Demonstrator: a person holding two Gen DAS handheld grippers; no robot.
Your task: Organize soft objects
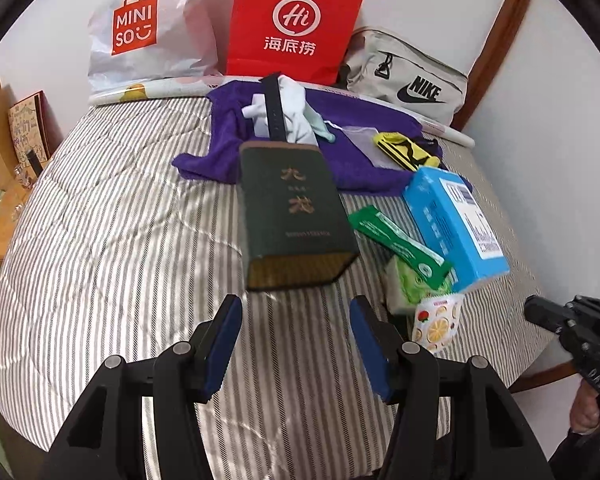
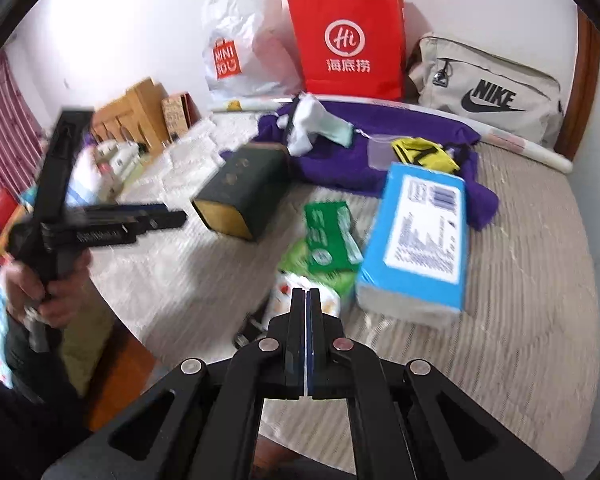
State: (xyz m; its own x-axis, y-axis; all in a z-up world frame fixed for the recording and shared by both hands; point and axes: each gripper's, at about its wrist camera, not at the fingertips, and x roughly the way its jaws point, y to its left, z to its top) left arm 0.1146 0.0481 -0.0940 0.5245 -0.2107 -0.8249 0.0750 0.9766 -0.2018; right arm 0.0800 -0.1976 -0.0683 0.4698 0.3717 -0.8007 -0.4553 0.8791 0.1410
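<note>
Fingers (image 1: 296, 344) short of purple cloth (image 1: 340, 120)

L gripper (image 1: 296, 344) jaws apart, empty; R gripper (image 2: 307, 300) jaws shut, empty

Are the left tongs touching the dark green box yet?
Apart. The left wrist view shows the left tongs open, with striped bedding visible between their tips and the dark green box.
</note>
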